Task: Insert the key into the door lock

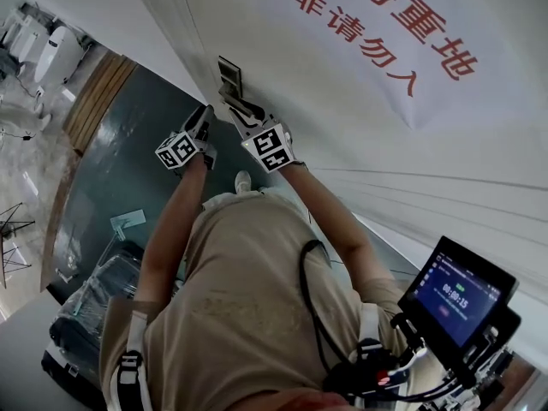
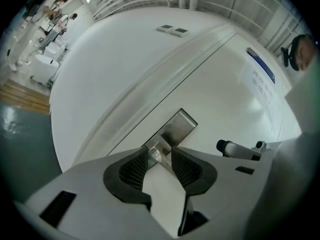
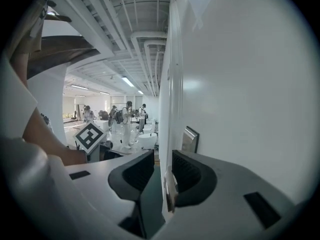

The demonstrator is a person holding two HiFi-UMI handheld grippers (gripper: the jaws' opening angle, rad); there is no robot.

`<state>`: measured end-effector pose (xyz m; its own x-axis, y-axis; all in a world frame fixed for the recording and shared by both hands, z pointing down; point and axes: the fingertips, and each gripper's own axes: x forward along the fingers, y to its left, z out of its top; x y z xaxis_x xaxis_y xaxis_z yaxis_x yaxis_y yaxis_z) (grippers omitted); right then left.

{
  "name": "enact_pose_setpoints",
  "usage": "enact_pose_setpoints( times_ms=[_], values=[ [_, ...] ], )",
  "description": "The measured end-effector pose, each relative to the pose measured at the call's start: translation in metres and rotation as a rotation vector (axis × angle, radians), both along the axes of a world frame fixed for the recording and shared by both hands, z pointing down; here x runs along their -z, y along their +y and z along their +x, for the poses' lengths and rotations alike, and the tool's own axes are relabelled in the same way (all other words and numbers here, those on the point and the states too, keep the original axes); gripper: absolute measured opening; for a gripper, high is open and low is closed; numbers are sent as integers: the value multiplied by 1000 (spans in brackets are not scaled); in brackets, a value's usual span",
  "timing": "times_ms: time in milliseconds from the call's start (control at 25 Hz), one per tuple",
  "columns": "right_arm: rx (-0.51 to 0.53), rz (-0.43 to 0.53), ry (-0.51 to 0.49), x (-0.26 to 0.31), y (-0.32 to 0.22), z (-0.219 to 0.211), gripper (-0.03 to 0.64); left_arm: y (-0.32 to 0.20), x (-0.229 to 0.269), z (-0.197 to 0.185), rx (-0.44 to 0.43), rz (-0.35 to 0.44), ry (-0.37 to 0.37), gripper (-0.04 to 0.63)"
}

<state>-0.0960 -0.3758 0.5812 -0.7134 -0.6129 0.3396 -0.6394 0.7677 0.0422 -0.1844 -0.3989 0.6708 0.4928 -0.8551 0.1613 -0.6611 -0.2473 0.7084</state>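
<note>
Standing at white door [image 2: 215, 104], left gripper [image 2: 160, 156] spread wide around small silvery key [image 2: 154, 151] lodged at steel lock plate [image 2: 180, 124], pads apparently off it. Holding right gripper [image 3: 162, 158] just beside, jaws likewise apart, pointed along door's edge.

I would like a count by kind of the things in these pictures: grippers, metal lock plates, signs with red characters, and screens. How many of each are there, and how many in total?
grippers: 2, the left gripper and the right gripper
metal lock plate: 1
sign with red characters: 1
screen: 1
total: 5
</note>
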Motion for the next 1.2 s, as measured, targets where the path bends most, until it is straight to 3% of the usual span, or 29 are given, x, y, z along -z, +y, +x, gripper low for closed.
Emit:
enact_pose_setpoints(
  times_ms=[160,280,720,1200],
  values=[
    [12,48,-40,32,4,5,103,11,48,17,6,72,-107,146],
    [26,74,-78,54,7,6,103,21,78,21,27,117,-148,146],
    [149,110,-171,103,52,-5,103,89,123,8,157,170,-157,146],
    [247,67,-203,87,114,-11,103,179,122,4,287,182,-178,146]
  ],
)
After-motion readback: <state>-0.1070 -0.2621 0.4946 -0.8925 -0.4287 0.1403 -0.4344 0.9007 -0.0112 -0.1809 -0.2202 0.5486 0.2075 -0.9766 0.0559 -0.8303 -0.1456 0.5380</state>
